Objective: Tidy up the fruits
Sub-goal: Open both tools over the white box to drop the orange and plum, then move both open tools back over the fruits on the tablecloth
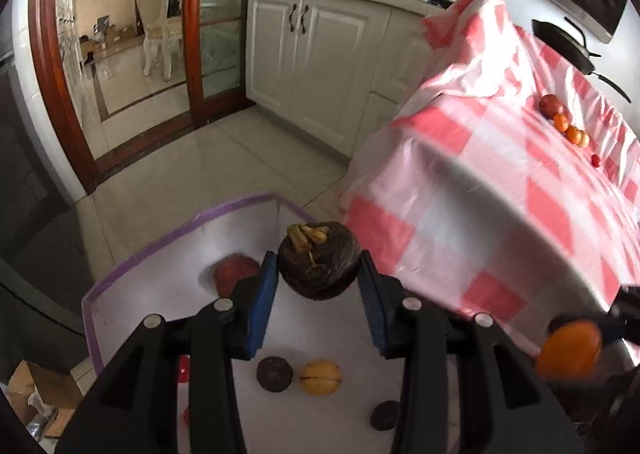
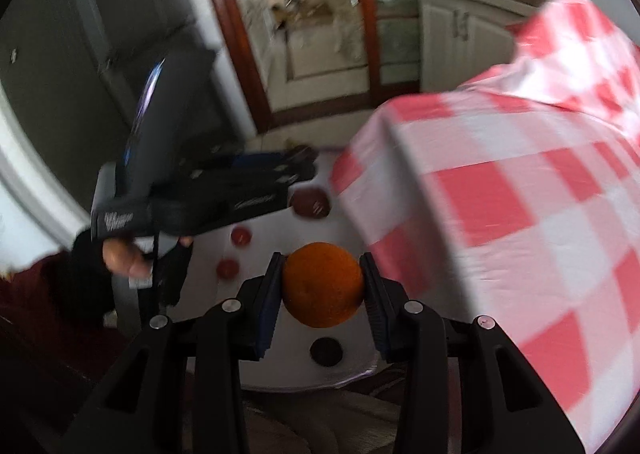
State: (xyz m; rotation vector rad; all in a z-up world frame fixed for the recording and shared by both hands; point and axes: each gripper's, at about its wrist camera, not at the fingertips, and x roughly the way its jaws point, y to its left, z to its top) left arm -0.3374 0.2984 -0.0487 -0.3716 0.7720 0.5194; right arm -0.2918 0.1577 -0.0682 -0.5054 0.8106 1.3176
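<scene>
My left gripper (image 1: 319, 274) is shut on a dark purple mangosteen (image 1: 319, 266) with a yellowish calyx, held above a white box with a purple rim (image 1: 160, 242). In the box lie a red apple (image 1: 234, 274), a small dark fruit (image 1: 274, 374), a yellow fruit (image 1: 321, 378) and another dark fruit (image 1: 385, 416). My right gripper (image 2: 322, 286) is shut on an orange (image 2: 322, 286) over the same white box (image 2: 280, 374); the orange also shows in the left wrist view (image 1: 570, 348). A row of fruits (image 1: 564, 120) lies on the checked table.
A table under a pink-and-white checked cloth (image 1: 500, 194) stands right of the box. A black pan (image 1: 568, 46) sits at its far side. White kitchen cabinets (image 1: 320, 66) and a wood-framed glass door (image 1: 192, 34) are behind. A cardboard box (image 1: 36, 394) lies on the floor.
</scene>
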